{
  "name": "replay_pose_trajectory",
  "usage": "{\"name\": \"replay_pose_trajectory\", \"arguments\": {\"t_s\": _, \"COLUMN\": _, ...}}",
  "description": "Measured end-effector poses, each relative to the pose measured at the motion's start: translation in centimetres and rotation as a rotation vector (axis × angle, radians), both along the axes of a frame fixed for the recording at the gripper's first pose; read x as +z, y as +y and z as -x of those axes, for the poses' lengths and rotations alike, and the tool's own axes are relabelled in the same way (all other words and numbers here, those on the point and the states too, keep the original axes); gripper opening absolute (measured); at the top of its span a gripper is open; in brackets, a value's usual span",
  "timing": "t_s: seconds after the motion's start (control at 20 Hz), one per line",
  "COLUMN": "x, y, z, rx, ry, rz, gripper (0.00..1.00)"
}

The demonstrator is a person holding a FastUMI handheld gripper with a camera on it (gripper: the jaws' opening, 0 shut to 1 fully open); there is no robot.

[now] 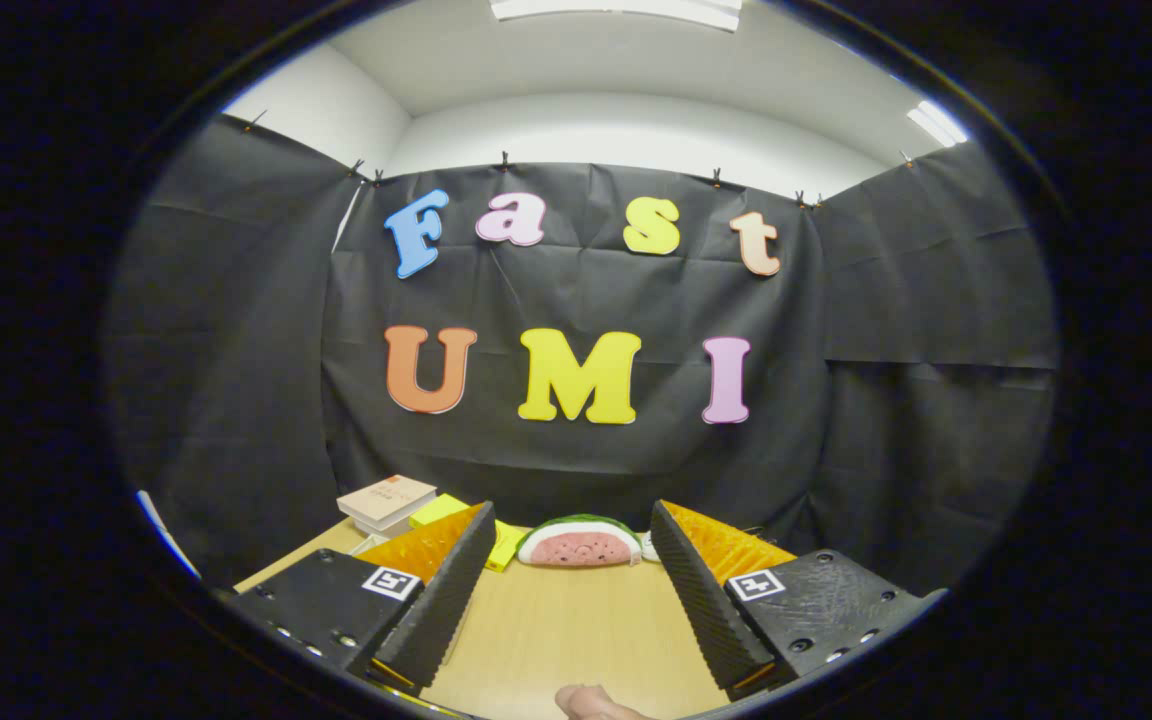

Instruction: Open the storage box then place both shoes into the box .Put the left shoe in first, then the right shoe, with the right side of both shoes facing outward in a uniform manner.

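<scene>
Storage box and shoes lie outside my sight, so progress cannot be judged; my hand-held gripper stands apart, empty, above the desk, watermelon toy beyond.

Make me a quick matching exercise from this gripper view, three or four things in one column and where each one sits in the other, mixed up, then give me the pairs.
Things:
1. watermelon slice toy
2. stack of books
3. yellow-green pad
4. gripper

Places or states:
A. at the table's far corner, beyond the left finger
B. open, nothing between its fingers
C. lying flat, partly hidden behind the left finger's tip
D. beyond the fingers, in line with the gap between them, against the black cloth

Pairs: 1-D, 2-A, 3-C, 4-B
</scene>
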State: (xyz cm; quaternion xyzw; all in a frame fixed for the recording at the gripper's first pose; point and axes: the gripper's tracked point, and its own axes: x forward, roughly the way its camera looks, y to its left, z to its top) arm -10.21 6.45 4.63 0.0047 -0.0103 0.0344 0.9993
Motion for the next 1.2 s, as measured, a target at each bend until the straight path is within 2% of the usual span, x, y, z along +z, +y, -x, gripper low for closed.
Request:
{"name": "replay_pose_trajectory", "arguments": {"t_s": 0.7, "x": -0.3, "y": 1.7, "z": -0.3, "rx": 0.025, "ry": 0.014, "rz": 0.033, "gripper": 0.96}}
{"name": "replay_pose_trajectory", "arguments": {"t_s": 1.2, "x": -1.1, "y": 2.5, "z": -1.2, "rx": -0.01, "ry": 0.029, "rz": 0.07, "gripper": 0.96}}
